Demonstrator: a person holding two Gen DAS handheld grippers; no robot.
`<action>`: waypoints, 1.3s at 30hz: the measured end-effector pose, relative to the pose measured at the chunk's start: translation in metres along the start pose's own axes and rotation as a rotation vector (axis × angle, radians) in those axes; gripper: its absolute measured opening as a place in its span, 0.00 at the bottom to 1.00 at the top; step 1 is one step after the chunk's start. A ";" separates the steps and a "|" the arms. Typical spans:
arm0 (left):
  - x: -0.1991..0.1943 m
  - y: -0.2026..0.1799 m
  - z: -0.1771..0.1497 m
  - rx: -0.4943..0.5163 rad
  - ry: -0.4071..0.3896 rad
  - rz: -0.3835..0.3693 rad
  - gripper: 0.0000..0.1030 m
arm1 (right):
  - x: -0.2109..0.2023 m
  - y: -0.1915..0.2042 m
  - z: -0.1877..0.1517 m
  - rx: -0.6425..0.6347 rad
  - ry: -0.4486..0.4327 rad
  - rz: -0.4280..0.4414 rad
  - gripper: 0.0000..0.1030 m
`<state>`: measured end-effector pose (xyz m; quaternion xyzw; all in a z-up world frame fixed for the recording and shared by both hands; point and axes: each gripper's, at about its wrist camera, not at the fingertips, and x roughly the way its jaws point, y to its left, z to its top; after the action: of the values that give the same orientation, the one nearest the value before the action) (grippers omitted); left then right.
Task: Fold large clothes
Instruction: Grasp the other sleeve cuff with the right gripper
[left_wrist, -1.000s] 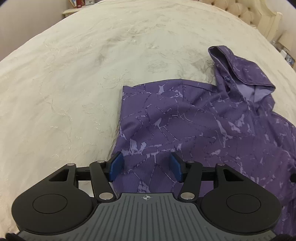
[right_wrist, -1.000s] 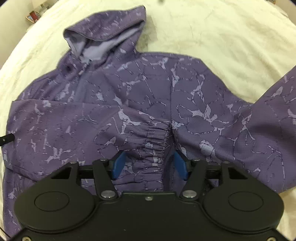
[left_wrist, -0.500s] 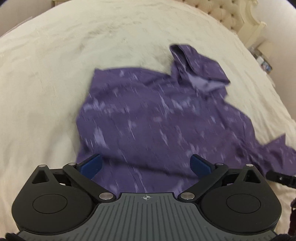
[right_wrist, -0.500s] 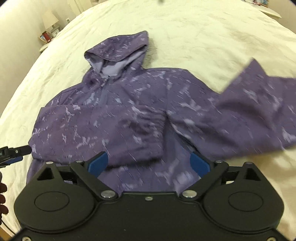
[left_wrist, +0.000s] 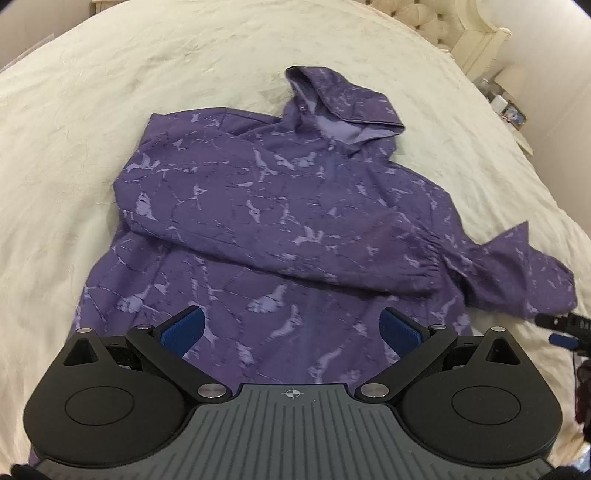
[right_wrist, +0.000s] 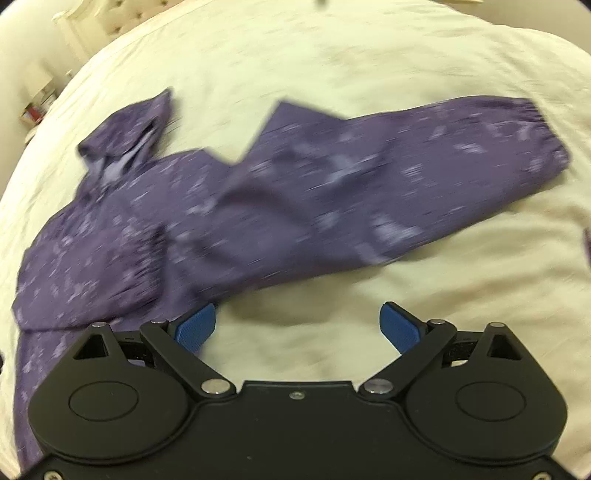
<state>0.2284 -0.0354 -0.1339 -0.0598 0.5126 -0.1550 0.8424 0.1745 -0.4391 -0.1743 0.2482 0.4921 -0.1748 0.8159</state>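
A purple marbled hooded jacket (left_wrist: 258, 206) lies face up on the cream bedspread (left_wrist: 74, 147). Its hood (left_wrist: 343, 107) points away from me. One sleeve is folded across the chest, its gathered cuff (left_wrist: 432, 266) at the right. The other sleeve (right_wrist: 424, 177) stretches out over the bed, blurred in the right wrist view. My left gripper (left_wrist: 291, 326) is open above the jacket's lower body, with nothing gripped. My right gripper (right_wrist: 297, 326) is open over bare bedspread, just short of the outstretched sleeve. Its tip (left_wrist: 561, 325) also shows at the right edge of the left wrist view.
A tufted cream headboard (left_wrist: 424, 14) stands at the far end of the bed. A bedside stand with small items (left_wrist: 509, 107) is past the far right corner. Bedspread (right_wrist: 369, 55) surrounds the jacket on all sides.
Both grippers opened wide, let go of the jacket fabric and the folded sleeve's cuff, and drew back. The right one swung over to the outstretched sleeve.
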 end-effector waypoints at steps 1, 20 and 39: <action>-0.001 -0.005 -0.002 0.001 -0.005 0.003 1.00 | -0.001 -0.010 0.003 0.006 -0.004 -0.007 0.94; 0.001 -0.069 -0.025 0.000 -0.012 0.043 1.00 | 0.005 -0.148 0.110 -0.014 -0.117 -0.191 0.96; 0.022 -0.070 -0.013 0.038 0.042 0.013 1.00 | 0.035 -0.150 0.118 -0.015 -0.012 -0.273 0.35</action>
<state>0.2117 -0.1078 -0.1402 -0.0373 0.5275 -0.1604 0.8334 0.1954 -0.6311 -0.1940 0.1718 0.5178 -0.2820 0.7892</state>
